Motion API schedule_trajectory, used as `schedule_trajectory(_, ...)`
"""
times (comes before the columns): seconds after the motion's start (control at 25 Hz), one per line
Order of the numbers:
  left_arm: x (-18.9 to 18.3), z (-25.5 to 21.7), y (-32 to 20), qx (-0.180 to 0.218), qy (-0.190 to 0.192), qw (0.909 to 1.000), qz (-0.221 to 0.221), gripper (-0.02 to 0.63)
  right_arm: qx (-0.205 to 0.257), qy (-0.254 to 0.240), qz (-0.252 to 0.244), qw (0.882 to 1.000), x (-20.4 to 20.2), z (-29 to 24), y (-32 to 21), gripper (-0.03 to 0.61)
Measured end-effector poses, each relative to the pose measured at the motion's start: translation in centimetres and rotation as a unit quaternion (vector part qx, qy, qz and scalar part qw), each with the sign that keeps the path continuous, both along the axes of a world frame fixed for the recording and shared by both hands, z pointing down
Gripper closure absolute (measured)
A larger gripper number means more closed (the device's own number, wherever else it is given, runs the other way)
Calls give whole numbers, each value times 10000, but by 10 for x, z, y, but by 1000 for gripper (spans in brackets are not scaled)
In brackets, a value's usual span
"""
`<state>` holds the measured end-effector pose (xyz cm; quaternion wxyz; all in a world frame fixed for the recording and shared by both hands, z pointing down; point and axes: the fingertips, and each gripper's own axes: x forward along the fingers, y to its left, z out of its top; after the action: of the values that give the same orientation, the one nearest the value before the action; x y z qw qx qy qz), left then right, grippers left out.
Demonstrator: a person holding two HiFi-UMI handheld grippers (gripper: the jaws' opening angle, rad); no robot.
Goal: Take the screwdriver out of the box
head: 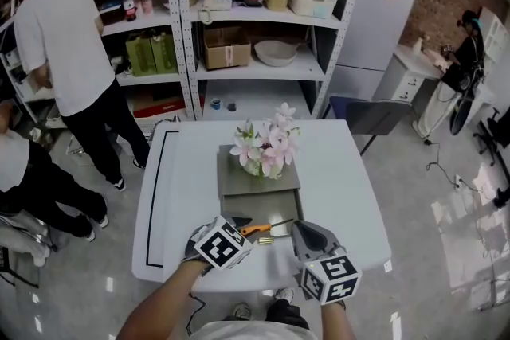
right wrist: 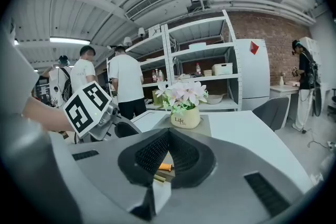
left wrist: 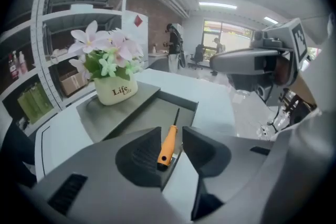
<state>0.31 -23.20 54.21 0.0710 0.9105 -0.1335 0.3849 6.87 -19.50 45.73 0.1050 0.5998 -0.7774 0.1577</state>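
An orange-handled screwdriver [head: 257, 229] lies in the open grey box [head: 280, 207] near the table's front edge. My left gripper [head: 240, 223] is at the box's left side, open. In the left gripper view the handle [left wrist: 168, 145] lies between the spread fingers [left wrist: 142, 152], and the pads do not press on it. My right gripper [head: 297, 227] is at the box's right side, its fingertips meeting [right wrist: 169, 135], shut on nothing. The right gripper view shows the handle [right wrist: 165, 167] below the tips. A small brass-coloured piece [head: 267, 240] lies beside the screwdriver.
A white pot of pink flowers [head: 265, 155] stands on the grey lid [head: 237, 185] just behind the open box. A black-lined mat [head: 159, 195] covers the table's left side. Shelves [head: 239, 52] stand behind the table, two people [head: 68, 60] are at the left, and a chair [head: 366, 115] is at the back right.
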Motion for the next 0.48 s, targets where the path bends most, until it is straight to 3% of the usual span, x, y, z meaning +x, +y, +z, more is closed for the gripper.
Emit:
schedule_trajectory(0.28,25,27,-7,-129,-618,9963,585,477,-13,-50,-65,10000,31,7,-21,574)
schedule_trajectory(0.48,36,35,-21,-227,-874,9940,620,477,-59,-131,-267,9995,56,10,-44,574)
